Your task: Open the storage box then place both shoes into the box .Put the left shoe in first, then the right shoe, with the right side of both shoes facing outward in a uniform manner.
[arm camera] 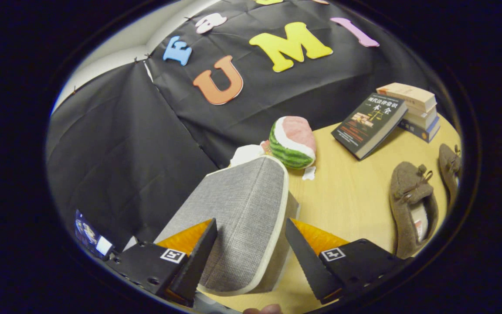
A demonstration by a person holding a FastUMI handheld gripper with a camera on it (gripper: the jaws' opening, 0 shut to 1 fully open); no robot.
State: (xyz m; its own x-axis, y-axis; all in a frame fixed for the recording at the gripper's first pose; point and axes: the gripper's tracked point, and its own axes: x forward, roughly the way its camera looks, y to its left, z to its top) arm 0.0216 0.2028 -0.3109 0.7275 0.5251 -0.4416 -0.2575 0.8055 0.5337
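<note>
The grey fabric lid (pixel 242 209) of the storage box, edged with a cream rim, stands tilted up between my fingers. My gripper (pixel 250 223) is shut on it, one finger lying on the lid's top face and the other against its rim side. The box's inside is hidden behind the lid. Two brown fuzzy shoes lie on the wooden table (pixel 347 196) off to the right of the fingers. The nearer shoe (pixel 410 205) shows its opening, and the farther shoe (pixel 449 172) lies just beyond it.
A plush watermelon slice (pixel 293 141) and a white soft item (pixel 246 153) sit beyond the lid by the black cloth wall. A dark book (pixel 368 124) leans on a stack of books (pixel 416 109) at the table's far side. A small screen (pixel 90 235) glows low on the left.
</note>
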